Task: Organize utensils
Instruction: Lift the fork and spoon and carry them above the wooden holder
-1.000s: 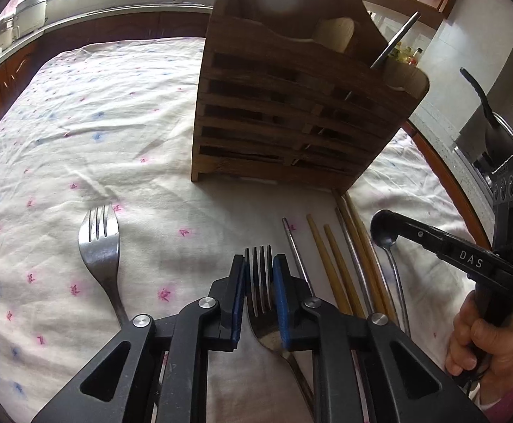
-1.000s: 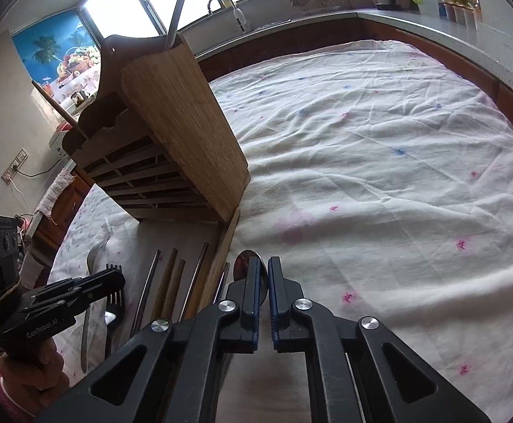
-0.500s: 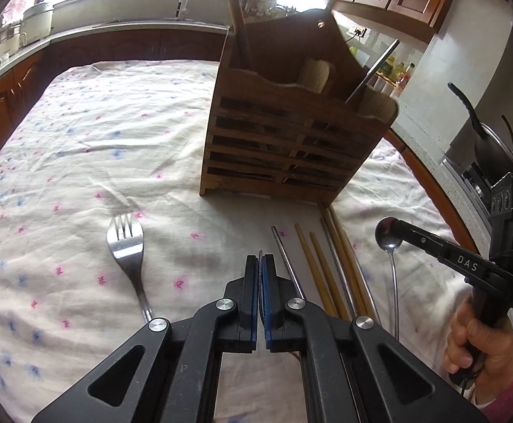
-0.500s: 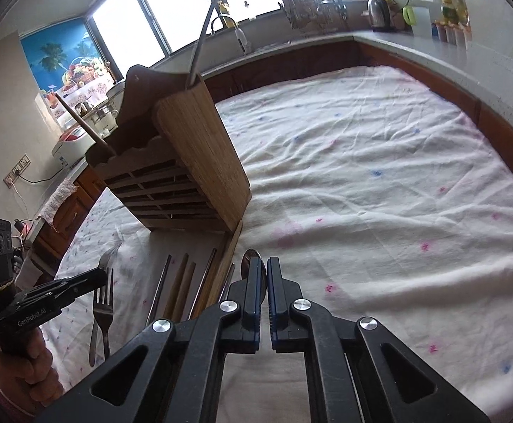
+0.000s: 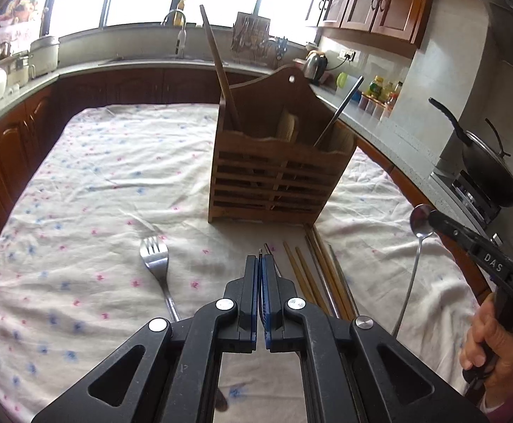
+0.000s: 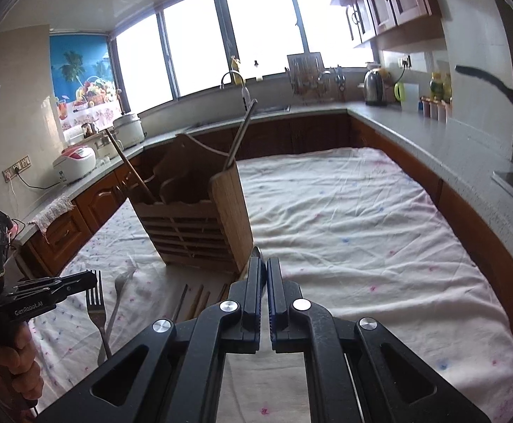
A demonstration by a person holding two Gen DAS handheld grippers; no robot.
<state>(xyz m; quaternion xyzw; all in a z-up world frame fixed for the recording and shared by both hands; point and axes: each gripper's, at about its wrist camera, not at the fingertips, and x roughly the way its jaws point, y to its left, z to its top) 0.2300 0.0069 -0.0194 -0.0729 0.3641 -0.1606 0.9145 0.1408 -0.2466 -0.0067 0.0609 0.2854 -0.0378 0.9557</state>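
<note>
Left tool (image 5: 260, 264) hides gripped fork (image 6: 95, 296), tines edge-on

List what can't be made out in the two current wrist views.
- Left wrist: the held fork is nearly all hidden by the left gripper; only a tine tip shows.
- Right wrist: the spoon is covered by the right gripper, only the bowl's edge peeking out.
- Both: holder slats hide what's inside the compartments.
- Left wrist: chopsticks are cut off by the fingers; count unclear.
</note>
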